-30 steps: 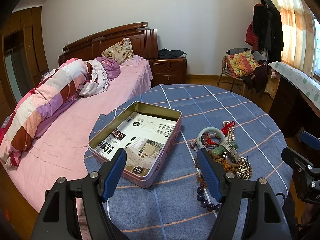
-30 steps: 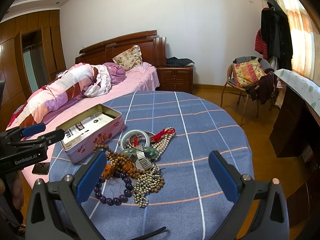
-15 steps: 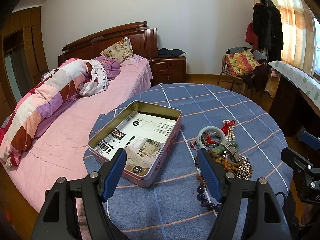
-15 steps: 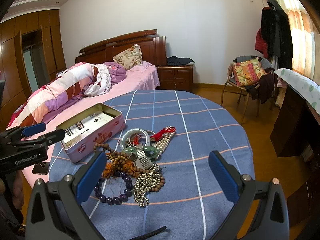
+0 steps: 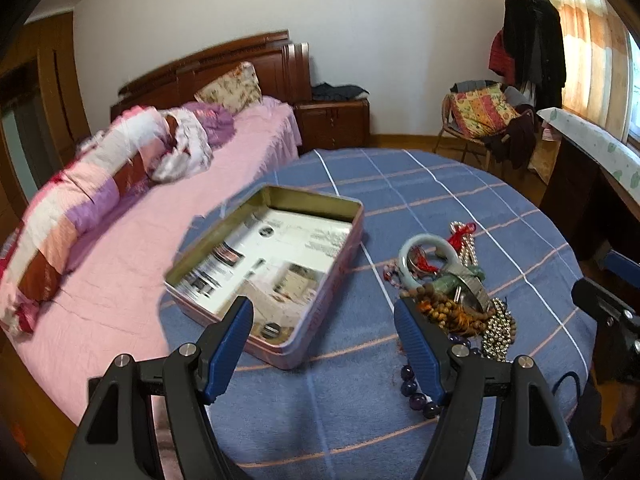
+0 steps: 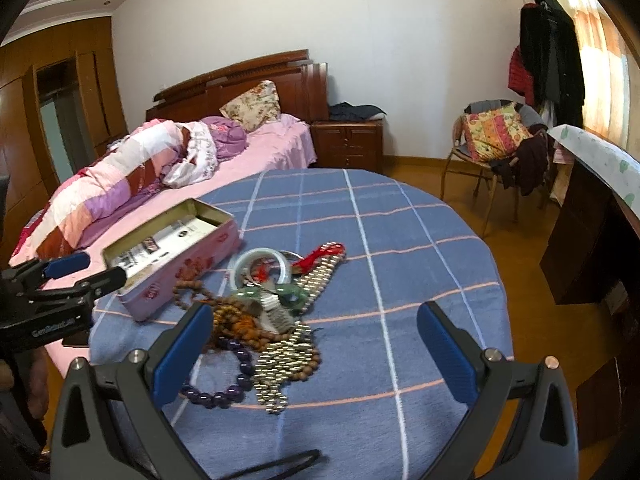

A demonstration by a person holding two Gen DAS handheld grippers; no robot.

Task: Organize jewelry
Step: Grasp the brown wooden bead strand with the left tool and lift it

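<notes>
While both tongs [image 5: 323, 314] [image 6: 314, 324] gape, jewelry pile [image 6: 264, 312] lies beside tin [image 5: 276, 264] – untouched

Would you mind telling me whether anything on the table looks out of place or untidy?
Yes: the jewelry pile lies heaped and tangled on the blue tablecloth beside the open tin box, not in it. Bead strands, a pale bangle and a purple bead bracelet overlap. Nothing looks broken.

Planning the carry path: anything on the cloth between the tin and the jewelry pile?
Only bare blue tablecloth between the open tin and the jewelry pile, per the left wrist view; the right wrist view agrees.
</notes>
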